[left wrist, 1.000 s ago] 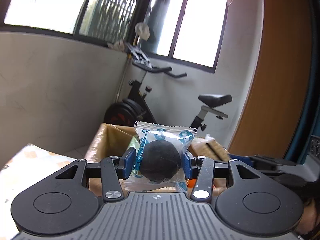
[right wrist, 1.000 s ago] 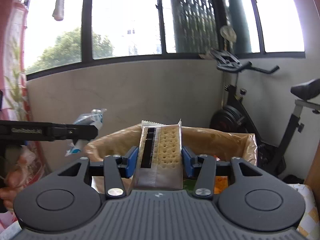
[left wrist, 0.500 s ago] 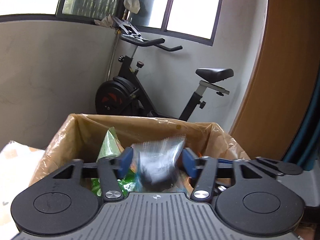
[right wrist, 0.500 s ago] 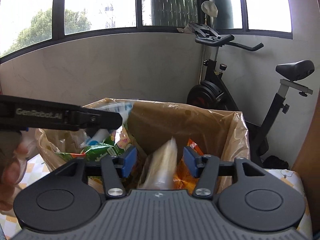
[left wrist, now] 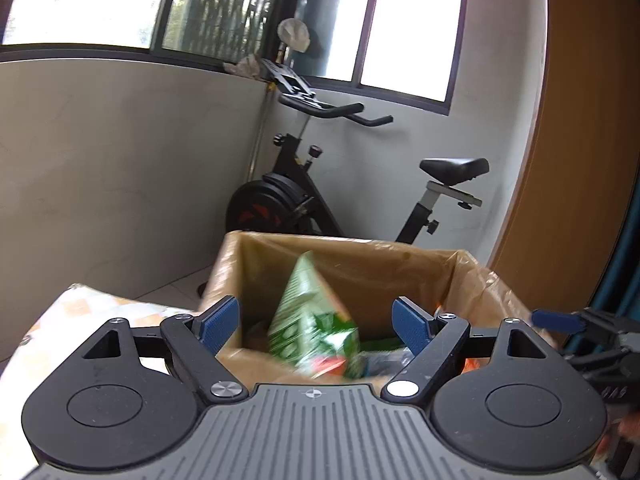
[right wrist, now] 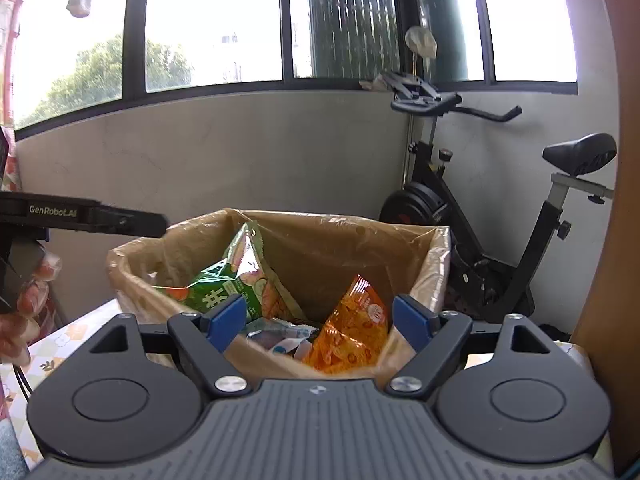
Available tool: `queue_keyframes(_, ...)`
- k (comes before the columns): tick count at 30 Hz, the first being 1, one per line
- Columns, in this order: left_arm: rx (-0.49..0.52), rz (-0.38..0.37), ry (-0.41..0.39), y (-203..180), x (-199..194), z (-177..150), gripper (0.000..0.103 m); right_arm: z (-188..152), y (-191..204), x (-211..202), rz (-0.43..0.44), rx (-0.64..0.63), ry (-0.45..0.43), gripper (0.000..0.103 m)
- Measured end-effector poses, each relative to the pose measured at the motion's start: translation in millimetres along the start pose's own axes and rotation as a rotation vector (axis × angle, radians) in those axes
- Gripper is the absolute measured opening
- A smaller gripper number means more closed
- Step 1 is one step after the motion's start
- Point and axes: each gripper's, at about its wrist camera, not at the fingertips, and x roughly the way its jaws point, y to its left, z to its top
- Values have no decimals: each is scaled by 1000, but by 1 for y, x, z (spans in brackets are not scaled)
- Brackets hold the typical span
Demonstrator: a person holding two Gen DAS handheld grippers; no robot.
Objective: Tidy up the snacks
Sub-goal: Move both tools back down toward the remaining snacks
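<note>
Fingers of left gripper and right gripper just opened wide, nothing between them.
Snack packets in lined box, lower centre: green bag, orange bag light, crinkly, slippery, crushable; pinch sealed edges.

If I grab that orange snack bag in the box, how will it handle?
The orange snack bag looks puffed and crinkled, so it is probably light and would crumple under the jaws. Its glossy film may slip. It leans on other packets in the lined box, so it may flop over.
</note>
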Motion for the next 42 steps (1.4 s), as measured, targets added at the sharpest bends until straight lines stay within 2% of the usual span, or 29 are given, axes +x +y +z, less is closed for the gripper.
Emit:
queue_keyframes(7, 10, 73, 21, 25, -39, -33, 86, -22, 1, -35, 22, -20, -31, 83)
queue_keyframes(12, -34, 104, 74, 40, -51, -62, 85, -43, 1, -49, 20, 9, -1, 83)
queue_keyframes(19, -121, 115, 154, 44, -47, -99, 85, -85, -6, -50, -12, 67, 132, 83)
queue_keyframes(29, -83, 111, 224, 32, -43, -127, 85, -155, -18, -38, -45, 87, 379, 83)
queue_keyframes(37, -109, 116, 262, 35, -44, -142, 85, -178, -23, -34, -79, 113, 482, 83)
queue_keyframes(42, -115, 120, 274, 37, -44, -147, 85, -179, -17, -30, -85, 118, 506, 83)
